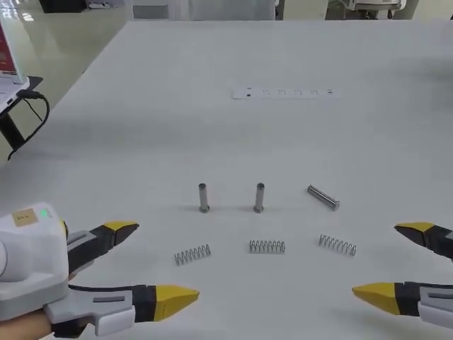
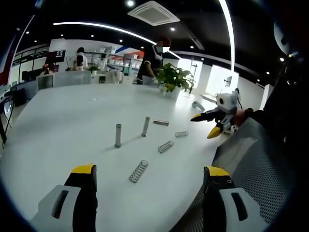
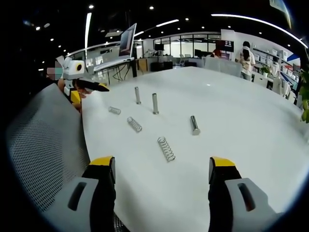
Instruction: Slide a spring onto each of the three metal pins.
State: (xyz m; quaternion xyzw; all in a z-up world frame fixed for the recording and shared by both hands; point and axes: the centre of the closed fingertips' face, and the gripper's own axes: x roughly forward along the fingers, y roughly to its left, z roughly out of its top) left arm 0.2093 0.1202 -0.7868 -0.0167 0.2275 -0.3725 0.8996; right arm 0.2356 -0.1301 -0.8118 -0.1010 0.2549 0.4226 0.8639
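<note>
- Three coiled wire springs [image 1: 267, 246] were laid in a row on the smooth white table [image 1: 212, 127].
- Just behind them, two cylindrical metal pins [image 1: 204, 197] were stood upright, and a third pin [image 1: 323, 197] was laid on its side.
- The left gripper [image 1: 164, 261] and right gripper [image 1: 375, 258] were held near the springs, yellow-tipped jaws wide apart, nothing gripped.

Silver pins [image 1: 260, 197] and springs [image 1: 267, 246], white table [image 1: 212, 127], yellow-tipped fingers [image 1: 173, 296].

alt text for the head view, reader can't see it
Two metal pins stand upright on a table and a third pin lies on its side to their right, with three springs in a row in front. The left gripper and right gripper, both open, flank the springs.
</note>
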